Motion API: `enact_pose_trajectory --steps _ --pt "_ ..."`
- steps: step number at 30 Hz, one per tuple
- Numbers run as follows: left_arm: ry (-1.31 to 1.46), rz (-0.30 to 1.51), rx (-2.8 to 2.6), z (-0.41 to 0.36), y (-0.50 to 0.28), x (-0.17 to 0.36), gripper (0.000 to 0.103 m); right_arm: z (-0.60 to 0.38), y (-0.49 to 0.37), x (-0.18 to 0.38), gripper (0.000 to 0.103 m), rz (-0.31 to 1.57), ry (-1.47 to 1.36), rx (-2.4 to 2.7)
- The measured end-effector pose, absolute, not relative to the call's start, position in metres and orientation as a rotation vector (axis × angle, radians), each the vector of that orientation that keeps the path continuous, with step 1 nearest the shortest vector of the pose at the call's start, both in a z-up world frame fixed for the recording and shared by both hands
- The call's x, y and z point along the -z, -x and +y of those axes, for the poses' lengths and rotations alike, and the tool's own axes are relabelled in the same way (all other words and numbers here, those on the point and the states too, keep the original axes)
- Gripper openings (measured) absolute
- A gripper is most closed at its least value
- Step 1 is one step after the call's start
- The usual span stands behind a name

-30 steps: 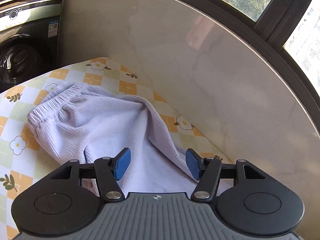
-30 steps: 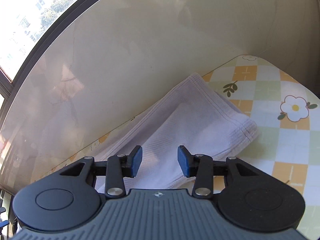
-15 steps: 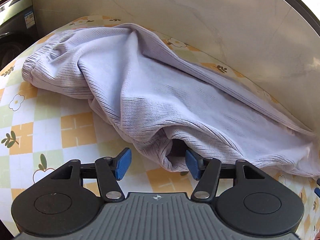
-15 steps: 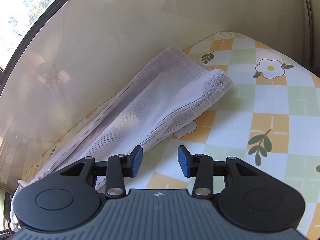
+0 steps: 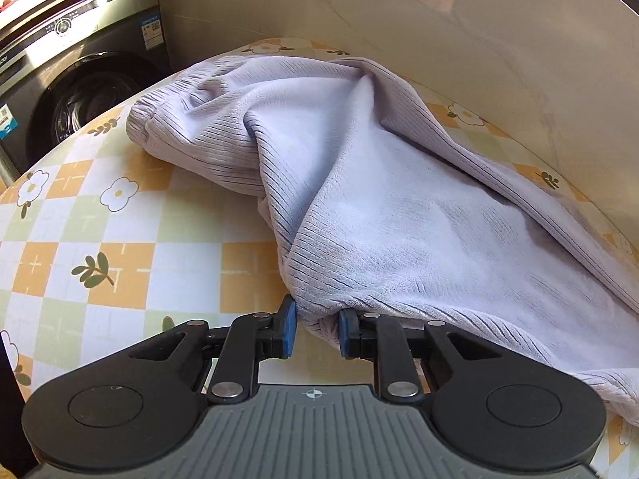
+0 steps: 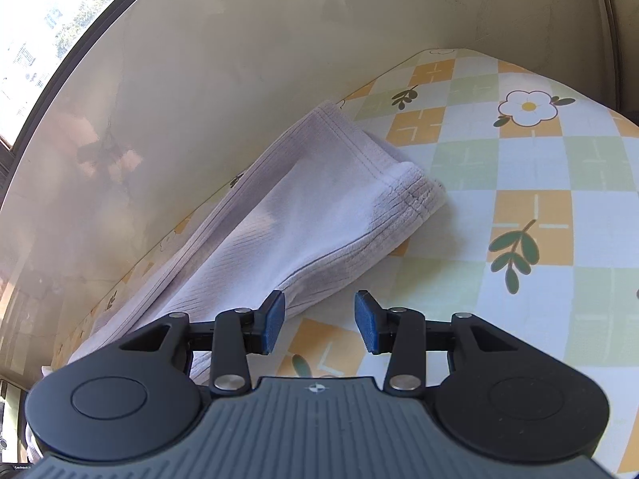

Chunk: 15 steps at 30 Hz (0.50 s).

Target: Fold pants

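left gripper (image 5: 315, 329) closed in since half a second ago, now pinching the pants (image 5: 399, 199) at their near edge, likely to drag them flat across the table (image 5: 120, 259). right gripper (image 6: 319, 321) released beside the cuff (image 6: 403, 199).

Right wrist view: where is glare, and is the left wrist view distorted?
Right wrist view: the window is overexposed and the glossy wall carries hazy reflections. Left wrist view: fisheye bends the washing machine and the table edge; the pants look sharp.
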<state>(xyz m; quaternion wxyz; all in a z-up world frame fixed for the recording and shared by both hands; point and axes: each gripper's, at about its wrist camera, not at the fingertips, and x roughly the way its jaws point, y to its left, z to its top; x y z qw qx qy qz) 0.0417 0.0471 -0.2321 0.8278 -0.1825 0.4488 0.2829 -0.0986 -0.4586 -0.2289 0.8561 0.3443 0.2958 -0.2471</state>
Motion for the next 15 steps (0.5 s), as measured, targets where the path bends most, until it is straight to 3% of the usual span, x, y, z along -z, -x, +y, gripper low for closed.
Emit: enact_pose_trajectory --steps 7,15 --pt "0.425 0.944 -0.769 0.106 -0.023 0.227 0.022 -0.438 0.111 0.237 0.043 0.61 -0.816 0.514" --pt "0.406 0.947 -0.765 0.112 -0.021 0.229 0.022 -0.445 0.114 0.238 0.043 0.582 -0.999 0.595"
